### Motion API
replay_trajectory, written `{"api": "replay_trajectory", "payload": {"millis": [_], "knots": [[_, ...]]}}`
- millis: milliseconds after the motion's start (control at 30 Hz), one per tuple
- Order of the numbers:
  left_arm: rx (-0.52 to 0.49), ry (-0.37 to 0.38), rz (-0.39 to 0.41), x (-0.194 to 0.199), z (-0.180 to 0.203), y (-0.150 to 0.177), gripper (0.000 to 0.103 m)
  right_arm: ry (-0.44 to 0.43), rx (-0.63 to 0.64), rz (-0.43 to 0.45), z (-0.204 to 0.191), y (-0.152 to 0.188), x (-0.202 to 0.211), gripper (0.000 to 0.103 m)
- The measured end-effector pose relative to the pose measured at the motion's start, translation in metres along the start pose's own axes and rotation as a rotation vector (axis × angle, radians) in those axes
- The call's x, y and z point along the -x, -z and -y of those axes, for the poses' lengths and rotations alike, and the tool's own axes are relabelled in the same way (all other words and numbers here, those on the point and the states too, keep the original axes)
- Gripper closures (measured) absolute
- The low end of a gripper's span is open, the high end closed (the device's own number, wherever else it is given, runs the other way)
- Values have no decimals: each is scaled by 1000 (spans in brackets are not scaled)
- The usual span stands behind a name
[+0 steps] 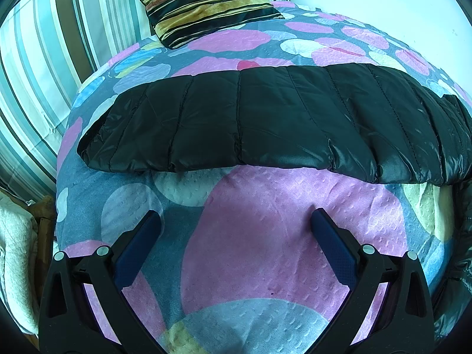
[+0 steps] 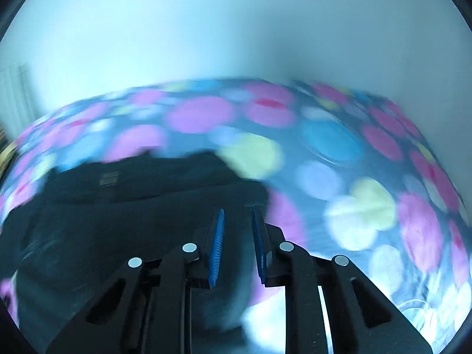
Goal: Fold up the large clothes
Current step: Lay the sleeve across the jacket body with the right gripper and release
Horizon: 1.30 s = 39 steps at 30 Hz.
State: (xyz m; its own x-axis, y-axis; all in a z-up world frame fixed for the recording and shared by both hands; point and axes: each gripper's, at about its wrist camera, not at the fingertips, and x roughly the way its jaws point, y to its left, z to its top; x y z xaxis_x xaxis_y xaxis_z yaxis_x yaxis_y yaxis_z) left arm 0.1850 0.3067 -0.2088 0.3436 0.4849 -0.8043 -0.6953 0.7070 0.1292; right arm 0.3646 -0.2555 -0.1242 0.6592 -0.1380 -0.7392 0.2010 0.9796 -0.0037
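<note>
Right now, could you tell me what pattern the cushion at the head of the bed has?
The cushion has black, gold and reddish-brown stripes; it shows best in the left wrist view.

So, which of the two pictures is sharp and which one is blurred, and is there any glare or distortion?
Left wrist view: sharp; the black quilted jacket shows soft sheen, its seams are clear, and the fisheye bends the bedspread into a dome. Right wrist view: jacket and bedspread are smeared by motion blur, only the right gripper is crisp, and the wall looks washed out.
</note>
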Motion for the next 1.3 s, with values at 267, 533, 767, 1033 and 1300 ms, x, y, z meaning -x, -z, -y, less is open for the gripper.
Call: {"api": "replay_trajectory", "payload": {"millis": [267, 533, 767, 1033, 1300], "knots": [[-4, -5, 0, -1, 1, 1, 2, -35, 47, -128, -19, 9, -66, 90], [-5, -5, 1, -1, 2, 2, 2, -33, 107, -181, -36, 17, -88, 91], [-3, -3, 0, -2, 4, 2, 2, -71, 26, -107, -21, 21, -32, 90], [-1, -1, -1, -2, 4, 2, 2, -75, 59, -179, -36, 56, -54, 90], [-2, -2, -1, -1, 3, 2, 2, -56, 66, -163, -41, 56, -54, 90]]}}
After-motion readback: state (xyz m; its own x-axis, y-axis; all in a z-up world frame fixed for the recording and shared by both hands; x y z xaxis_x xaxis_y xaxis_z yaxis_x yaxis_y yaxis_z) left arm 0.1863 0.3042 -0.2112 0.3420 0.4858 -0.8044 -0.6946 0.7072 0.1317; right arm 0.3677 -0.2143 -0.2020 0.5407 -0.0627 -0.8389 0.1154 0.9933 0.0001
